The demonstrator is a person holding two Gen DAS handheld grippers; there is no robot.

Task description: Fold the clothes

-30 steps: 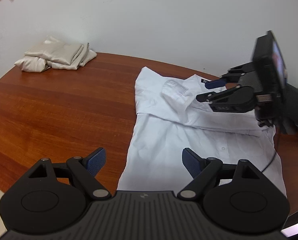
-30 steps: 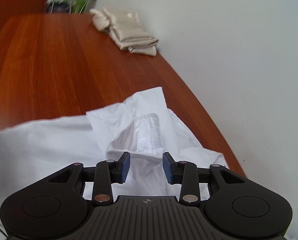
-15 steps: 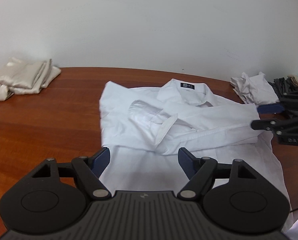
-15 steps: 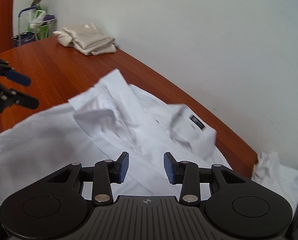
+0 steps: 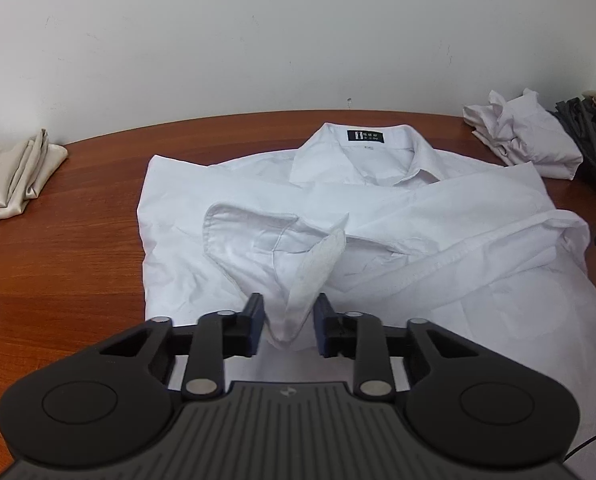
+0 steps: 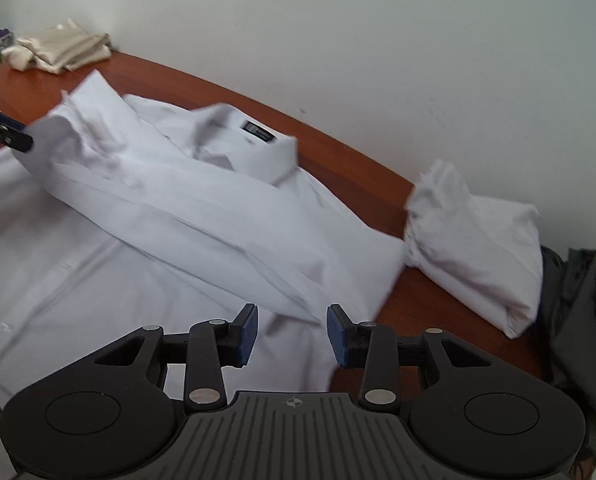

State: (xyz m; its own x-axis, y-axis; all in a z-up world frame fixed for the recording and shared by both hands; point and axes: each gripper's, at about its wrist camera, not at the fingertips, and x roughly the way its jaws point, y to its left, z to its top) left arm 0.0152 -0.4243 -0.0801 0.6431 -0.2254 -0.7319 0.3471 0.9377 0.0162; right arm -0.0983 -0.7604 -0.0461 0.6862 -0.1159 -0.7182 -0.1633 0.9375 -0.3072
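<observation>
I count one white shirt [image 5: 377,216] flat on the wooden table [image 5: 58,272], one beige folded pile [image 5: 10,176], one crumpled white garment [image 6: 477,240] and one dark heap [image 6: 577,320]. My left gripper [image 5: 288,328] has just been closing, its jaws narrowly apart around the shirt's cuff [image 5: 309,276]. My right gripper [image 6: 292,334] hangs apart over the shirt's right edge, clamping nothing.

White shirt [image 6: 170,216] on wooden table [image 6: 353,160], open right claw [image 6: 292,334] above its edge.

The white shirt [image 5: 377,216] lies flat on the brown table [image 5: 58,260]. Its sleeves are folded across the front. The collar points at the wall, maybe open.
</observation>
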